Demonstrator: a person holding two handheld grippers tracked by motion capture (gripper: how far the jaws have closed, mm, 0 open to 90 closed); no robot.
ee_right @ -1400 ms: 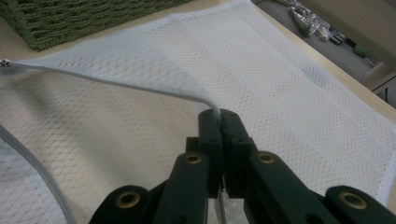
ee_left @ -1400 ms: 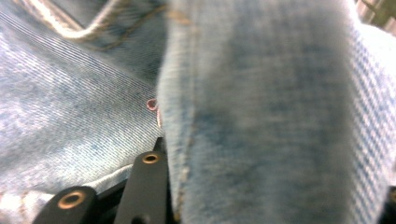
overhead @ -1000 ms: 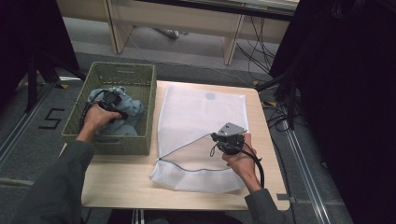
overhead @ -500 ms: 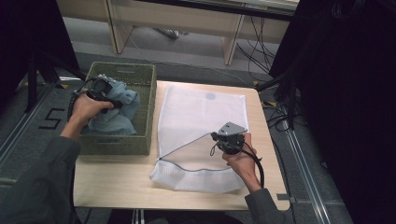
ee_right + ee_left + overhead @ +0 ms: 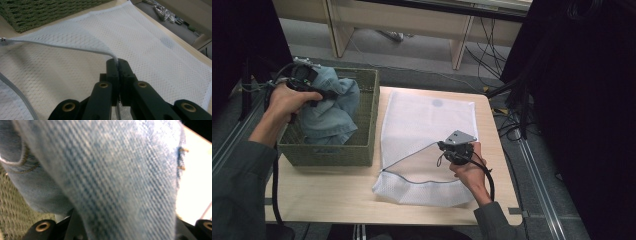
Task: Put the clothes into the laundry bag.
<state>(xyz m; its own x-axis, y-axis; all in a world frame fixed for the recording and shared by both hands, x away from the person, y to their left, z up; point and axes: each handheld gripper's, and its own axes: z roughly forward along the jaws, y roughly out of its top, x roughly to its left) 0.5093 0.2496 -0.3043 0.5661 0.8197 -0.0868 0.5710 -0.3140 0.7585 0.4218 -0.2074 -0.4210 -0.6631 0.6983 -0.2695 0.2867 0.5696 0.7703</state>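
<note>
Pinching: L gripper point(image 5: 319, 93) w/ denim point(image 5: 329, 107); R gripper point(image 5: 117, 65) on mesh bag point(image 5: 155, 50) edge.

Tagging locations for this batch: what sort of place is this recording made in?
Probably a lab or office workroom set up for recording: a small wooden table on a grey floor, loose cables beside it, black curtains and plain desks behind.

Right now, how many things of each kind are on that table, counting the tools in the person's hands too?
Baskets: 1, green
Jeans: 1, blue
Mesh bags: 1, white
Grippers: 2, left and right
Total: 5
</note>
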